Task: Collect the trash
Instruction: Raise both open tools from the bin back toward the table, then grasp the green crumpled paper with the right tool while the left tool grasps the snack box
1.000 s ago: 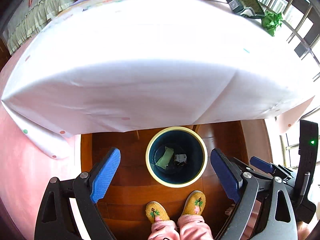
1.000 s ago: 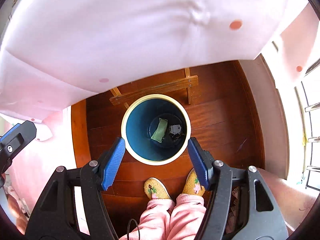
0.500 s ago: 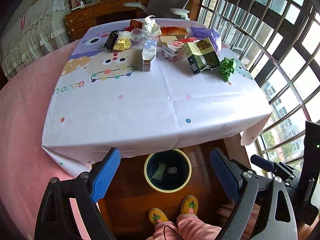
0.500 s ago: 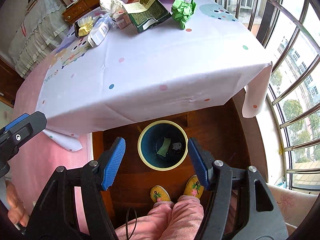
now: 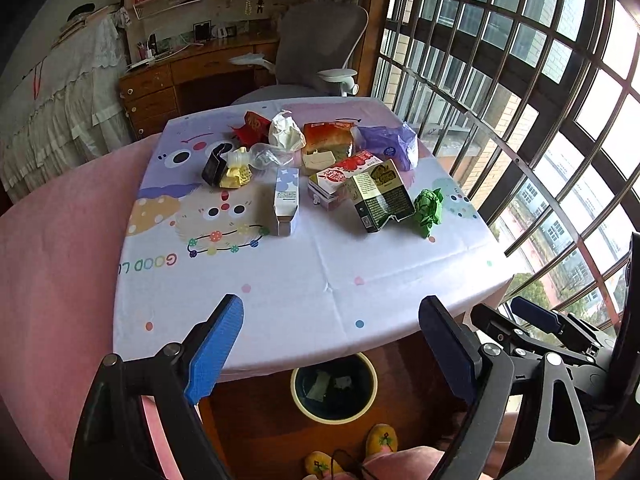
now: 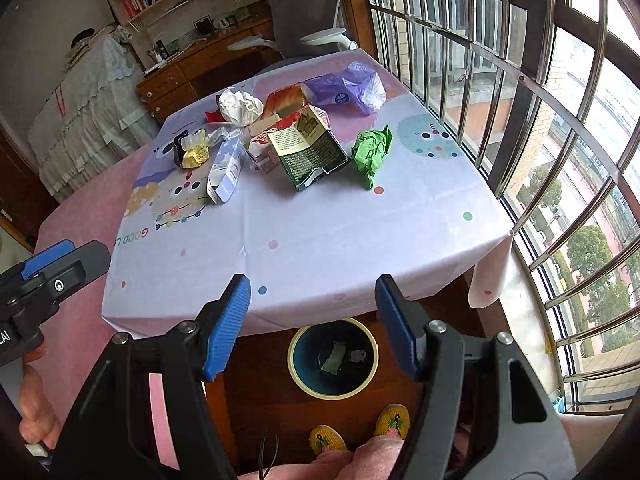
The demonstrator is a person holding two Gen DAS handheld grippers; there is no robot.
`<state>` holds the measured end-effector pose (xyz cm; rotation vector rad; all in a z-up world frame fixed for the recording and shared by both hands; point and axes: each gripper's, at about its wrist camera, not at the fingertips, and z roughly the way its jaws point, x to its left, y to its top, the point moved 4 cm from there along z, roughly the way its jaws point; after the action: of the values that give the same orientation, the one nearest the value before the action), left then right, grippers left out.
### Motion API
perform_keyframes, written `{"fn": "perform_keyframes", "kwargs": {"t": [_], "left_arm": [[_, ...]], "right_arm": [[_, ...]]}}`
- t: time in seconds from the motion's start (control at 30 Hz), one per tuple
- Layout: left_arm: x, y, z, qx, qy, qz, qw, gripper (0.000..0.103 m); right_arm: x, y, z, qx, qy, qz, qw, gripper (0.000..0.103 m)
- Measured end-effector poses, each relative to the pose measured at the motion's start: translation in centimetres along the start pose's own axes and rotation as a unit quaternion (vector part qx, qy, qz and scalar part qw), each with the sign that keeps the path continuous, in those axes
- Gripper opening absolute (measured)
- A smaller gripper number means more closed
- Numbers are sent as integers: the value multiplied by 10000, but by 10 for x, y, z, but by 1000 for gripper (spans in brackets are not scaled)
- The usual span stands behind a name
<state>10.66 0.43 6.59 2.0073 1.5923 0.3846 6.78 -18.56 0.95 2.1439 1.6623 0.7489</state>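
A blue bin with a cream rim (image 5: 334, 387) (image 6: 333, 356) stands on the wood floor under the table's near edge, with a green scrap and a dark scrap inside. Trash lies on the table's far half: a crumpled green paper (image 5: 428, 207) (image 6: 370, 149), a dark green carton (image 5: 380, 196) (image 6: 308, 148), a white-purple box (image 5: 286, 200) (image 6: 226, 172), a red-white carton (image 5: 340, 178), a purple bag (image 5: 386, 144) (image 6: 348, 88), white tissue (image 5: 284, 130) (image 6: 239, 106). My left gripper (image 5: 332, 340) and right gripper (image 6: 312, 316) are open and empty, above the table's near edge.
The table wears a white dotted cloth (image 5: 288, 280) (image 6: 320, 232). A pink bed (image 5: 60, 240) lies to the left, barred windows (image 5: 520, 100) to the right, a desk and grey chair (image 5: 316, 40) behind. The person's slippered feet (image 6: 394, 420) stand by the bin.
Both grippers have risen and tilted up from looking straight down into the bin, so the tabletop with its trash has come into view. Both stayed open and empty.
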Motion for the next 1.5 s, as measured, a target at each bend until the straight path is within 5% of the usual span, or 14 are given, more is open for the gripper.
{"fn": "perform_keyframes", "kwargs": {"t": [0.3, 0.8, 1.0, 1.5], "left_arm": [[4, 21, 48, 432, 71, -264, 9987, 81], [-29, 100, 219, 1328, 7, -923, 9868, 76], [-28, 114, 272, 1558, 96, -1254, 9798, 76], [-28, 135, 363, 1729, -506, -1700, 9688, 76]], "right_arm": [[-22, 39, 31, 144, -123, -13, 9998, 62], [-107, 155, 206, 1460, 432, 603, 9865, 61], [-112, 164, 266, 2274, 954, 464, 9680, 39], [-88, 190, 300, 2543, 1458, -622, 9540, 34]]}}
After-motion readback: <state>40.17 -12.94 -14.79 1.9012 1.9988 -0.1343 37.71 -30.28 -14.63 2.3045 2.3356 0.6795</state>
